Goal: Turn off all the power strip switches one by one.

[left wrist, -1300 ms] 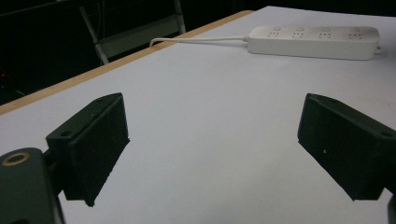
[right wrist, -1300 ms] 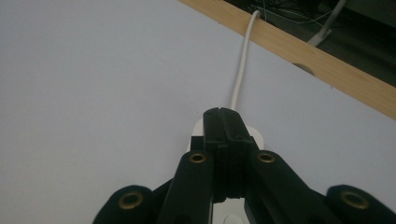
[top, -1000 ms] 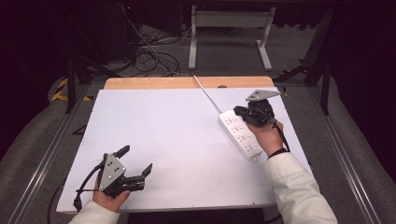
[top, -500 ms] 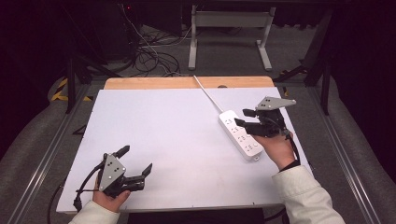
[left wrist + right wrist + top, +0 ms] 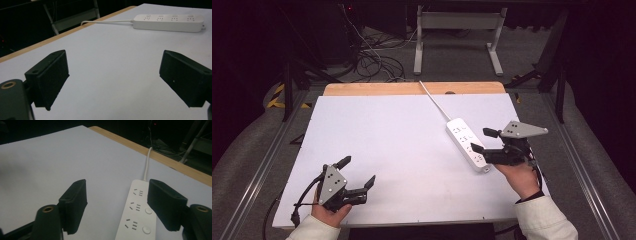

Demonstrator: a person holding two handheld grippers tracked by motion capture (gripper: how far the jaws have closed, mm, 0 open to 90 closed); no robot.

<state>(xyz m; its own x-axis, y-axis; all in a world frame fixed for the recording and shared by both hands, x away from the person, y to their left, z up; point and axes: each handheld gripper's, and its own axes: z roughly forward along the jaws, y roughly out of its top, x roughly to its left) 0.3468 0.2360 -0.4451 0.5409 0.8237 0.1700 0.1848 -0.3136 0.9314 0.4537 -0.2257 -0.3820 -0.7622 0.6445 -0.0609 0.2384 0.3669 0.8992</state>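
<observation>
The white power strip (image 5: 467,144) is lying flat on the right half of the white table (image 5: 387,150), its cord (image 5: 434,101) running off the far edge; the right gripper (image 5: 485,141) is hovering just beside its near end, jaws having just been opening, nothing between them; the left gripper (image 5: 357,173) is resting spread wide at the near left, well apart.

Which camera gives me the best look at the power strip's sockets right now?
The left gripper view: the whole power strip lies side-on, all four buttons and its cable unblocked. The right gripper view is closer, but the right gripper, jaws open, covers one edge and the near end is cropped. The high view shows it small, beside that gripper.
</observation>
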